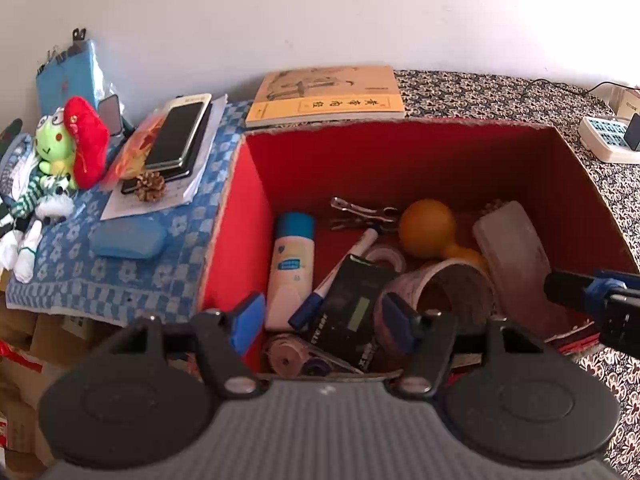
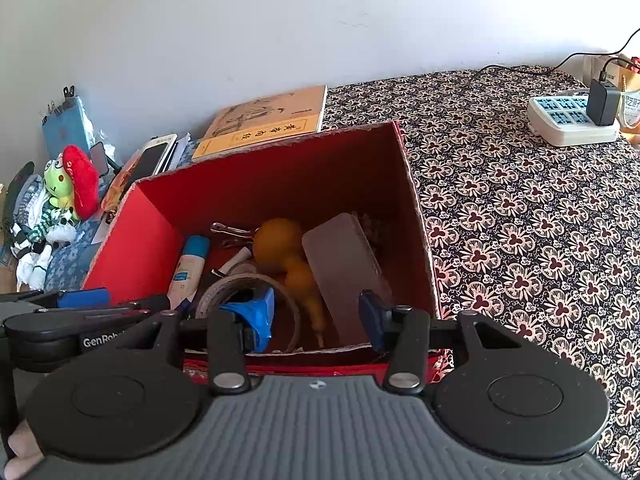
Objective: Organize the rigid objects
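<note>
Both tongs hover at the near rim of the red box (image 1: 256, 184), tilted down into it, nothing gripped. Left tongs (image 1: 324, 320) are spread wide, empty; between the pads, lower in the box, sit a black gadget (image 1: 352, 308) and a blue-capped marker (image 1: 320, 292), neither touched. Right tongs (image 2: 316, 316) are also parted, empty, with the tape roll (image 2: 248, 292) just past the left pad and the grey case (image 2: 344, 272) leaning between the pads further in. The box already holds a lotion bottle (image 1: 290, 264), metal clips (image 1: 360, 212), an orange gourd (image 1: 428, 232), plus small tape bits at the near wall. Still outside, all to the left of the box on the blue cloth (image 1: 80, 280): blue case (image 1: 128, 238) lying flat, long axis roughly left-right, close to the box's left wall; phone stack (image 1: 180, 136) and pinecone (image 1: 150, 186) further back; plush frog (image 1: 60, 148) is soft, likely not a target. Book (image 1: 328, 96) lies behind the box against the wall. Key relation: leftover rigid items lie left and beyond the left tongs, so the left hand is nearer; the right would have to cross over the box. The blue case looks like the next pick, and gripping across its short side means swinging the left tongs out left and turning them. Right side of the floral tabletop (image 2: 520, 240) has only a power strip (image 2: 572, 120).
</note>
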{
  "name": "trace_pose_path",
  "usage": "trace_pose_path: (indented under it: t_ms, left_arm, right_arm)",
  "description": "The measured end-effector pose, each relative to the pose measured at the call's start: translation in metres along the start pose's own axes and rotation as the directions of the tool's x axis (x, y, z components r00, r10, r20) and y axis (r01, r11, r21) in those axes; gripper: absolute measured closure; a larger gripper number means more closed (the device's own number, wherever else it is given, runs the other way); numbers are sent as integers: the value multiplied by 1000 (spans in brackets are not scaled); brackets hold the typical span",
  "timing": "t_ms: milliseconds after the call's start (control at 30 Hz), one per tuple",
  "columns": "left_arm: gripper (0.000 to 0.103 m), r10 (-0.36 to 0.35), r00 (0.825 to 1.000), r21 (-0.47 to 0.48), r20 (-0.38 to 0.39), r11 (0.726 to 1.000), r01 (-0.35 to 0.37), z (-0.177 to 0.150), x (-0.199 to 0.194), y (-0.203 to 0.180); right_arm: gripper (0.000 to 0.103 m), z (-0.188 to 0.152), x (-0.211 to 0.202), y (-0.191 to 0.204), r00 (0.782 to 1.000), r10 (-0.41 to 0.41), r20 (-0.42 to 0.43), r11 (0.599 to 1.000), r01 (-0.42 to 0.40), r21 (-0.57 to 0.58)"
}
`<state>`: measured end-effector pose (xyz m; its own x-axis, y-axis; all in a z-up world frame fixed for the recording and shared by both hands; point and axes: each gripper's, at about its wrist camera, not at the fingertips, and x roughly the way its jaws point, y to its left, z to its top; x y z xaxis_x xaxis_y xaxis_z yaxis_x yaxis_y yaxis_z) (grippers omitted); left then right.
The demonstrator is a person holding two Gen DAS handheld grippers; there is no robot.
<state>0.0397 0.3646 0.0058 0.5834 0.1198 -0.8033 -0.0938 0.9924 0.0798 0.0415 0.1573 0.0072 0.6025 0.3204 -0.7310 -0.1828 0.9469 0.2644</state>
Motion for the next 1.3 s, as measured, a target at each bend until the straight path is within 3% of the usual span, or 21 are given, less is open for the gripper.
trace_pose_path:
  t_ms: [1300]
  left_arm:
    - [38, -7, 1000, 3, -24, 1000, 7, -2, 9, 0]
  right_arm:
    - [72, -1, 5, -1, 1000, -28, 6, 999, 28, -18]
